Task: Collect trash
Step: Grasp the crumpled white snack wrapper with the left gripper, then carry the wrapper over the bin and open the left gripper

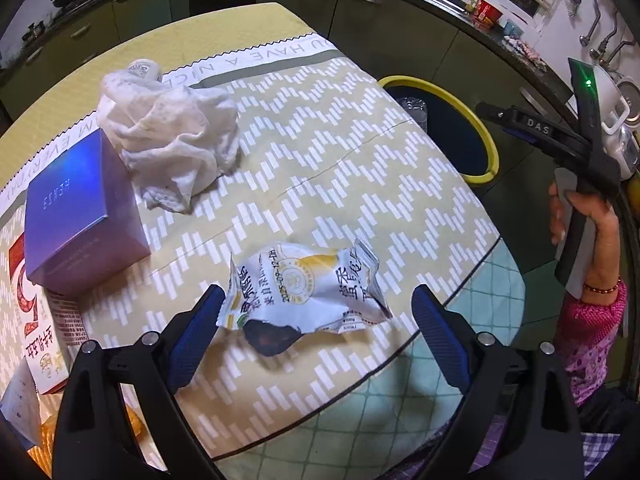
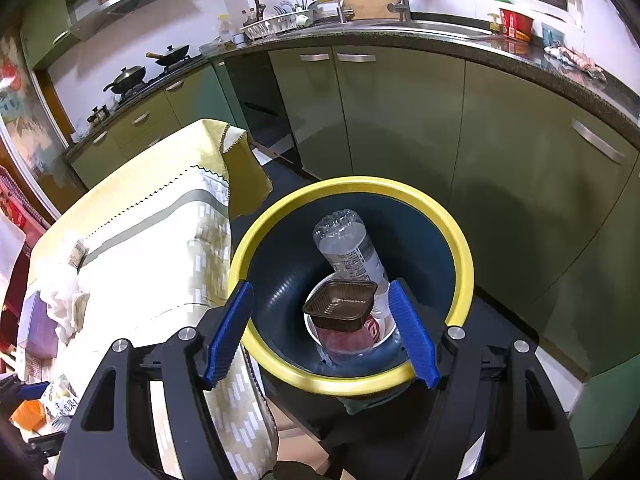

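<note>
Left wrist view: your left gripper (image 1: 316, 334) is released, its blue pads on both sides of the torn white snack wrapper (image 1: 308, 288), not pressing it.
Wrapper place: it lies on the counter (image 1: 320, 152) with the zigzag cloth, near the front edge.
Also there: crumpled white tissue (image 1: 172, 140) touching the purple box (image 1: 80, 216).
Right wrist view: your right gripper (image 2: 322, 330) is released and empty, above the yellow-rimmed blue bin (image 2: 460, 248).
Bin content: clear plastic bottle (image 2: 350, 248), brown plastic tray (image 2: 342, 304), white cup (image 2: 384, 330).

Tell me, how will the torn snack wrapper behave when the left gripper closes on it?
The snack wrapper looks like thin crinkled film, so it will probably crumple flat and weigh little. Glossy, it might slip from the pads. Torn open, it may spill crumbs.
</note>
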`<state>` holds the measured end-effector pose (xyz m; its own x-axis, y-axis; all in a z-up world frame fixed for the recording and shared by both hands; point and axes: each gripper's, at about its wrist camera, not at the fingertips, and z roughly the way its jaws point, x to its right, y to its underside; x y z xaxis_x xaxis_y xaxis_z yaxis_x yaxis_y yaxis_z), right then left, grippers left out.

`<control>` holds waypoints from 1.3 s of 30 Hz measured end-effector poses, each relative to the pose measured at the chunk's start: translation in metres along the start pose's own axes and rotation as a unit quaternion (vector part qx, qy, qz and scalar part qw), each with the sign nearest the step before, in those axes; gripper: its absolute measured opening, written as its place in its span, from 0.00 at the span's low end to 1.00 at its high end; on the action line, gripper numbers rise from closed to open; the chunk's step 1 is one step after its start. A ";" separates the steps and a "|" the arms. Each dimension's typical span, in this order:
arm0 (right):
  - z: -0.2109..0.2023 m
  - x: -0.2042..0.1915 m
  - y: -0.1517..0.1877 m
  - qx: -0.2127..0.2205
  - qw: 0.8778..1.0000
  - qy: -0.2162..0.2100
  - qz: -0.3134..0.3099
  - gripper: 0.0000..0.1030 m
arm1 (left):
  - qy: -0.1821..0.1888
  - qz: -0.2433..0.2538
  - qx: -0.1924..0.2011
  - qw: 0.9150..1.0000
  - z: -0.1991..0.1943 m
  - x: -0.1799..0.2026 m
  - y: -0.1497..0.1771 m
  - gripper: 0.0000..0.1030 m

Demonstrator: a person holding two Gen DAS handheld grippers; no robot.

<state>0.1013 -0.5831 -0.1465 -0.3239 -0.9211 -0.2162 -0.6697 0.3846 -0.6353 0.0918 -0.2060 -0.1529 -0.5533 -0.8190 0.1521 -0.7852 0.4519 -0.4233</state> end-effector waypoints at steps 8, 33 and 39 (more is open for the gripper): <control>0.004 0.006 0.003 -0.003 1.000 -0.004 0.009 0.68 | -0.007 -0.004 -0.003 1.000 0.008 -0.001 -0.002 0.73; -0.020 0.030 0.005 0.030 0.999 0.017 0.029 0.68 | 0.042 0.039 0.042 0.997 -0.011 0.043 -0.042 0.65; -0.036 0.068 0.011 0.044 0.997 0.037 0.057 0.68 | 0.076 0.081 0.052 0.992 0.000 0.092 -0.093 0.65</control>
<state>0.0474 -0.6396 -0.1414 -0.4450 -0.8636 -0.2371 -0.5657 0.4763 -0.6732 0.1145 -0.3237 -0.0997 -0.7123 -0.6715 0.2042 -0.6536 0.5285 -0.5418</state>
